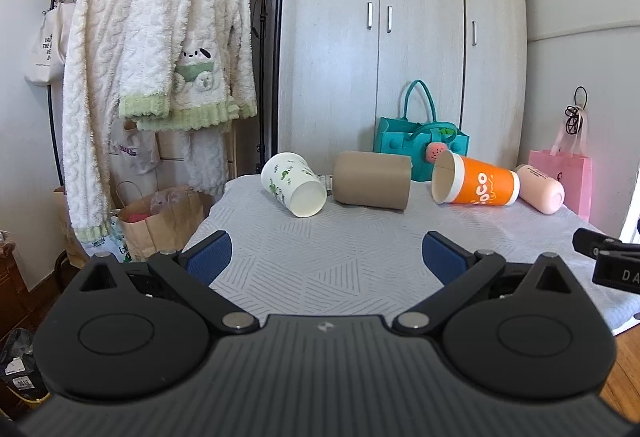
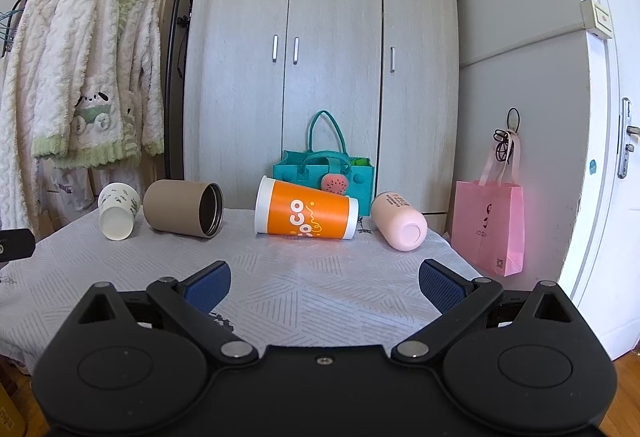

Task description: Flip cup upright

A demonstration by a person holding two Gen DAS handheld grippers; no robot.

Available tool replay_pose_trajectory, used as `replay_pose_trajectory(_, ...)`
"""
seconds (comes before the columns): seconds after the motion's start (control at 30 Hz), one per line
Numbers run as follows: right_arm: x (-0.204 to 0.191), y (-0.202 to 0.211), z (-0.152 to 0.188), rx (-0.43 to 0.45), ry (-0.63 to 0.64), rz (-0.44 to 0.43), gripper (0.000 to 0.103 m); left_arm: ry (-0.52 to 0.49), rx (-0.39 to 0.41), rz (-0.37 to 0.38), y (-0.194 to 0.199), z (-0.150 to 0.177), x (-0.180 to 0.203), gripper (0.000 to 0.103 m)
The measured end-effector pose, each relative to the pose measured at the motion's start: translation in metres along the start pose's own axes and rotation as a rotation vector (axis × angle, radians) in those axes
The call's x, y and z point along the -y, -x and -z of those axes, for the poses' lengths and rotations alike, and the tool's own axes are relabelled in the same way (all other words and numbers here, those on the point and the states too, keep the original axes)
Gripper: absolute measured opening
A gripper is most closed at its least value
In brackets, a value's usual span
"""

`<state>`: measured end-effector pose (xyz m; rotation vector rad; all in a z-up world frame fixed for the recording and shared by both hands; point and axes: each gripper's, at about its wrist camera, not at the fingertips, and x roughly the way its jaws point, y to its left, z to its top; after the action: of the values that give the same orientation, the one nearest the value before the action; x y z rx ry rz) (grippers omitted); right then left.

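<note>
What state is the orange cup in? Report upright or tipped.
Tipped. The orange cup lies on its side on the table, its open mouth facing left in the left wrist view.

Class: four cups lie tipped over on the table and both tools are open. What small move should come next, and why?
Probably ease the open right tool forward toward the orange paper cup. It lies on its side straight ahead, and nothing is gripped yet.
</note>
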<state>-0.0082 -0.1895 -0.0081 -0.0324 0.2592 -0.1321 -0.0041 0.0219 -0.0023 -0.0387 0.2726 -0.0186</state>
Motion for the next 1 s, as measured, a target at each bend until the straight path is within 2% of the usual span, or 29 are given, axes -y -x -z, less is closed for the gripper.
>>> replay_pose_trajectory(0.43,0.0005,0.0007,0.0014,-0.002,0.004,0.011,0.102,0.001,-0.024,0.028,0.0022,0.0003,-0.0007,0.103)
replay_pose_trajectory(1.0,0.0008,0.0000,0.0023,-0.017,0.003,0.013,0.102,-0.012,-0.045,0.025,0.0008,0.0001,0.0001,0.103)
